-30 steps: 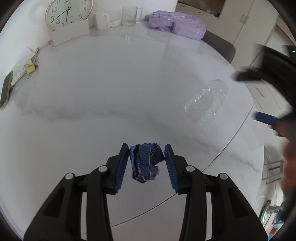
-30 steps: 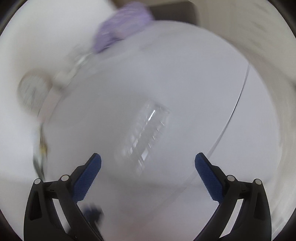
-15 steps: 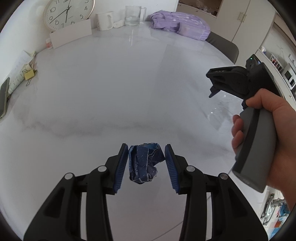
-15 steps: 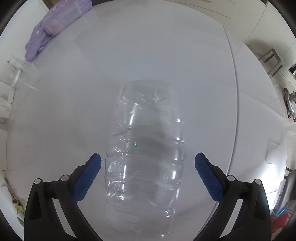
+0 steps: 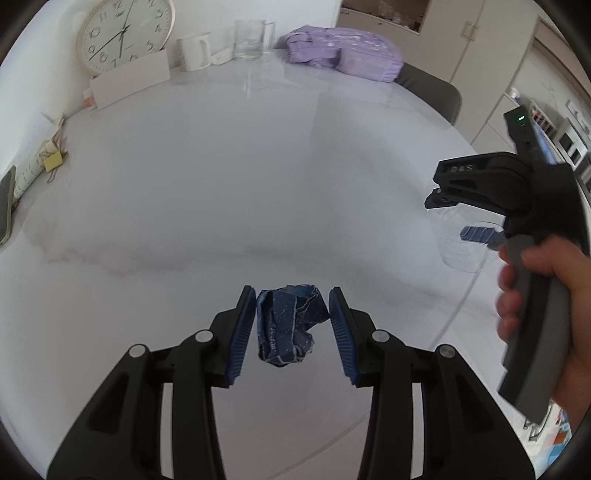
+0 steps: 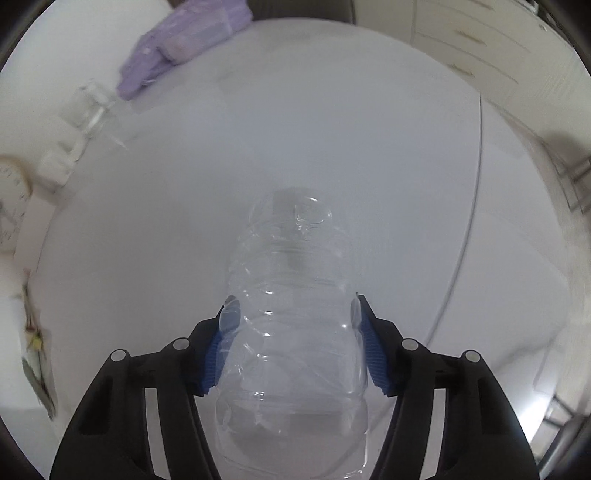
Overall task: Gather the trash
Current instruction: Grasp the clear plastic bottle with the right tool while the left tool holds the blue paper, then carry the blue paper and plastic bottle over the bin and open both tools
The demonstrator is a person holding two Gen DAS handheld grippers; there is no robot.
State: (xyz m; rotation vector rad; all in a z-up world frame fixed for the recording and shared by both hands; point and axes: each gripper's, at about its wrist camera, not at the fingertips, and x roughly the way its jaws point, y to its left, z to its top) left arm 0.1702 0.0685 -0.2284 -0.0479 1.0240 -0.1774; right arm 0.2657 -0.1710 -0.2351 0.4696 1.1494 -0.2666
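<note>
Bottle (image 6: 291,332), clear and crushed, lies between the blue pads of the right claw (image 6: 293,343), its far end pointing away from the camera over the white desk (image 6: 332,129). The jaws have just been closing, and both pads now press on the bottle's ribbed sides, so the right claw is clamped on it. In the left wrist view the same bottle (image 5: 458,243) shows only as a faint clear shape under the right claw (image 5: 472,221), whose grey handle sits in the person's hand (image 5: 543,306), near the desk's edge.

Left of the bottle, the left claw (image 5: 292,325) is clamped on a crumpled dark-blue wrapper (image 5: 290,325); the pads touch its upper part on both sides and its lower end hangs free above the desk (image 5: 221,166).

Well beyond the bottle, at the desk's far side, lie a purple bag (image 5: 343,55), a glass (image 5: 251,40), a white mug (image 5: 194,50) and a clock (image 5: 122,33) leaning on the wall behind a white card (image 5: 129,83). Far left of the bottle, at the desk's edge, are papers (image 5: 48,155) and a phone (image 5: 6,206).
</note>
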